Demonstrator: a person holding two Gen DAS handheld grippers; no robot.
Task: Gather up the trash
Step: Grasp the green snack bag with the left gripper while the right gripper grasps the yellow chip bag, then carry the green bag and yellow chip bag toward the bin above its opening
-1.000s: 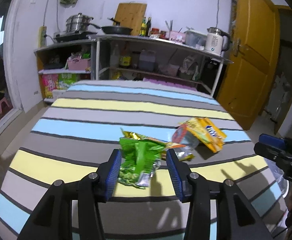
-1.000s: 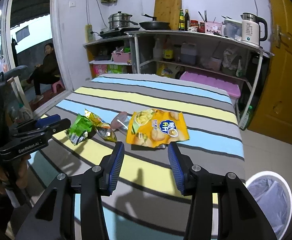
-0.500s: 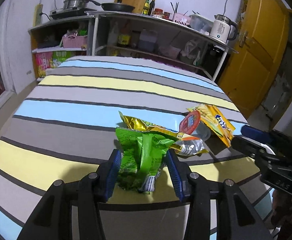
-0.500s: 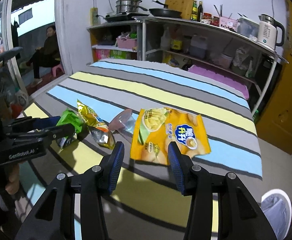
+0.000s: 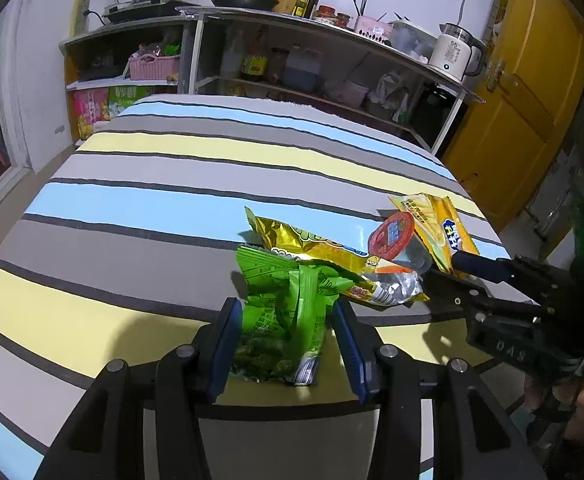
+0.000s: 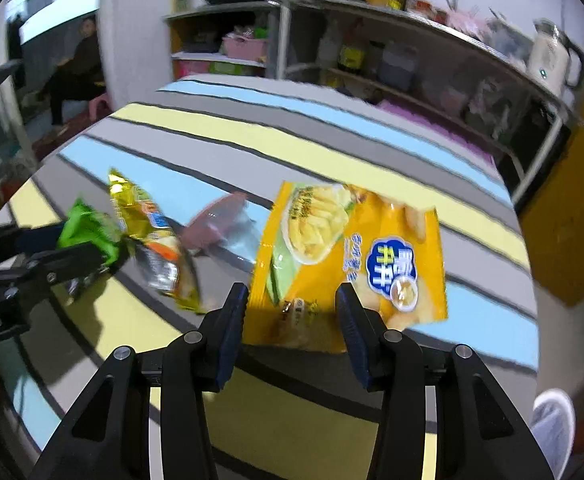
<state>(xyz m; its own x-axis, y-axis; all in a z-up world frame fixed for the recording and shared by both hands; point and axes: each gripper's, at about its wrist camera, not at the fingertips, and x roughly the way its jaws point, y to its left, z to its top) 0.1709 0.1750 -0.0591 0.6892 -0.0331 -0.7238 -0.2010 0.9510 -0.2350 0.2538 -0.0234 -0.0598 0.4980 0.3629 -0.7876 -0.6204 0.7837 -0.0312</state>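
I am holding my left gripper (image 5: 288, 344) with its blue-padded fingers apart around the crumpled green snack bag (image 5: 282, 312), which is lying on the striped bedspread (image 5: 172, 184); the pads are flanking the bag and I cannot tell whether they are touching it. Just right of and beyond it, a gold foil wrapper (image 5: 312, 248) is lying, touching the green bag, with a clear plastic cup with a red lid (image 5: 392, 236) at its far right end. I am pointing my right gripper (image 6: 290, 320) down at the near edge of the yellow chip bag (image 6: 352, 256), fingers spread, the bag's lower edge sitting between them, not clamped. A white-rimmed trash bin (image 6: 552, 420) is standing on the floor at near right.
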